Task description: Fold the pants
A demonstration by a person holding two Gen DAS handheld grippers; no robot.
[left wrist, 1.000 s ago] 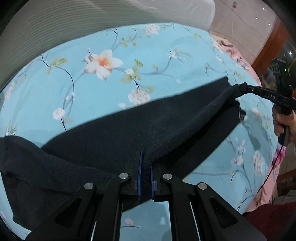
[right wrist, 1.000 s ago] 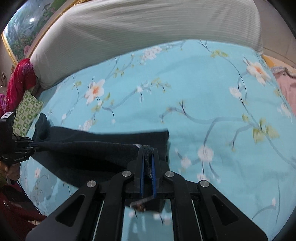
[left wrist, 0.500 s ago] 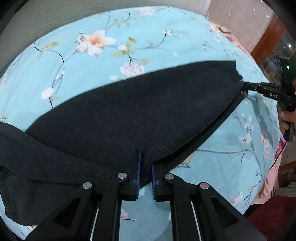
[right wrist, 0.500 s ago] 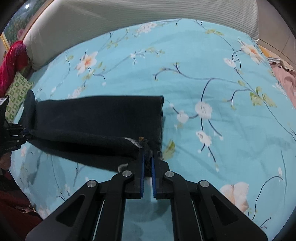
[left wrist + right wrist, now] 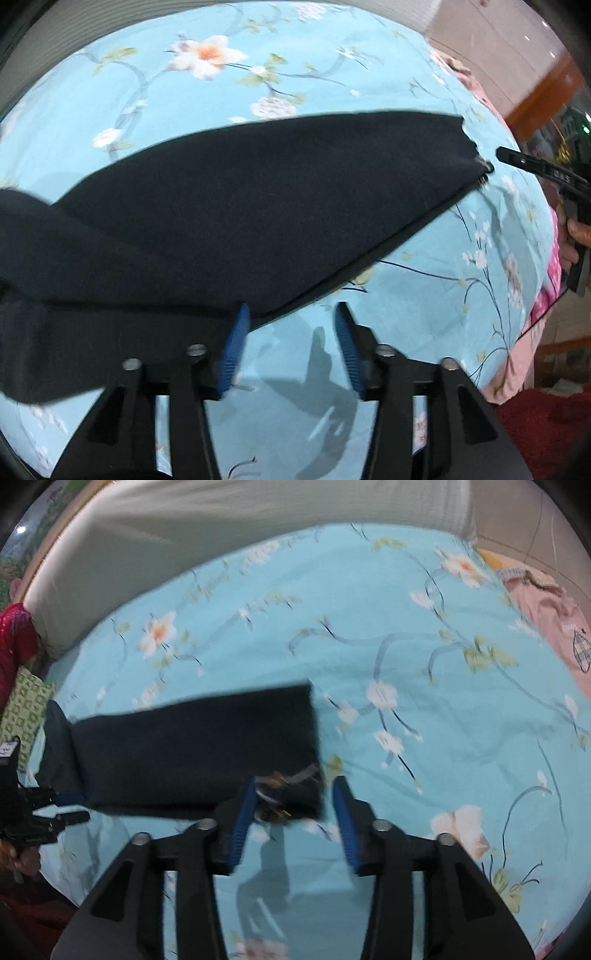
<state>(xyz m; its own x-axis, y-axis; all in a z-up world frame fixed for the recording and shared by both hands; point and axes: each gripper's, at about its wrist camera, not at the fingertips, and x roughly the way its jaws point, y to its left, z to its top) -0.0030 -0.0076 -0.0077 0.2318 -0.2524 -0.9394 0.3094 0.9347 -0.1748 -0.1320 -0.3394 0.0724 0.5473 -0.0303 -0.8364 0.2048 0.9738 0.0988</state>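
**Dark pants lie folded on the floral bedsheet as both grippers let go**

Here the dark navy pants [image 5: 236, 206] lie flat on a turquoise bedsheet [image 5: 424, 332] printed with white and peach blossoms on thin dark branches. The fabric looks soft and slightly fuzzy, without a visible pattern. In the right wrist view the pants [image 5: 199, 749] form a long rectangular band, doubled over on itself, with a straight edge on the far side and a squared corner toward the middle of the bed. At the near corner of that band a small pale tag or label shows (too blurred to read).

The left gripper [image 5: 291, 343] has its jaws opening, blue pads well apart; one pad sits at the hem of the pants, while only bare sheet and the gripper's shadow lie between the jaws. It grips nothing. The right gripper [image 5: 293, 819] is likewise opening, its blue pads spread to either side of the tagged corner of the pants, which lies between them without being pressed.

In the left wrist view the right gripper's black fingers [image 5: 535, 170] point at the far end of the pants, just clear of the cloth, with a hand [image 5: 576, 236] on the handle. A pale ribbed bolster [image 5: 258, 528] runs along the far edge of the bed, and pink fabric [image 5: 554, 627] lies at the right edge.
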